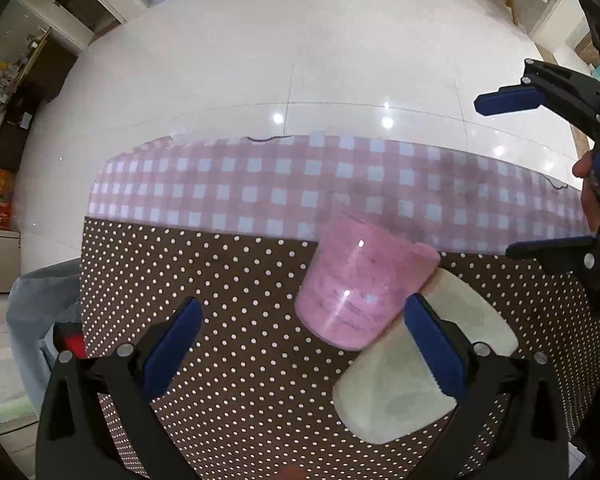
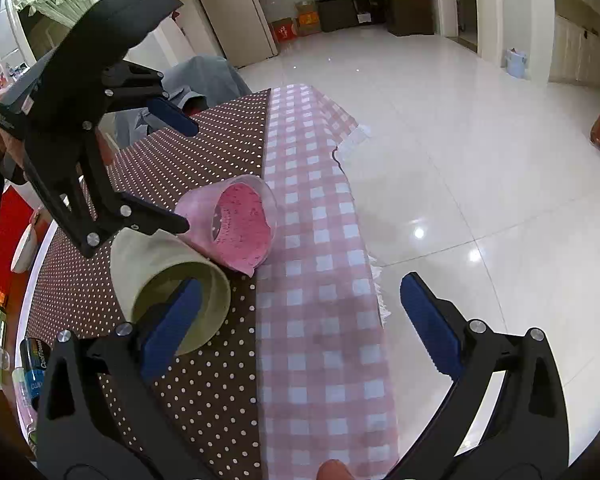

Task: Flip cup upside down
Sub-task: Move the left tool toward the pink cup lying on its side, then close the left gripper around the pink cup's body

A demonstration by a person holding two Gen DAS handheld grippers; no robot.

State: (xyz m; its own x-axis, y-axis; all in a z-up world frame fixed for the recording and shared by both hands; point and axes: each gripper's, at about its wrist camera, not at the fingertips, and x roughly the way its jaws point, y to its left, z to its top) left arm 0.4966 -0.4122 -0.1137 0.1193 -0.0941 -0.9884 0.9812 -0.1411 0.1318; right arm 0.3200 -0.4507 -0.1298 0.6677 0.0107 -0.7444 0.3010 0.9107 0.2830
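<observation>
Pink plastic, translucent: the cup (image 1: pixel 362 290) lies tipped on its side at centre-right of the left wrist frame, on the tabletop (image 1: pixel 220 320) where the dotted brown cloth meets the checked one. In the right wrist view the cup (image 2: pixel 236 226) shows its open mouth towards the lower right of the frame, so its long axis runs from there back towards the upper left. A cream cup (image 2: pixel 172 284) lies on its side touching it.

The left tongs (image 1: pixel 300 344) stand wide apart, empty; the pink cup sits just ahead between the fingers, its base end nearest, against the right-hand finger. The right tongs (image 2: pixel 300 320) are likewise apart and empty, over the checked cloth, clear of the cup.

Judgement: the left tongs are nearer and better aligned; closing across the wall, then rotating mouth-down, looks feasible. The neighbouring cream cup may be disturbed.
</observation>
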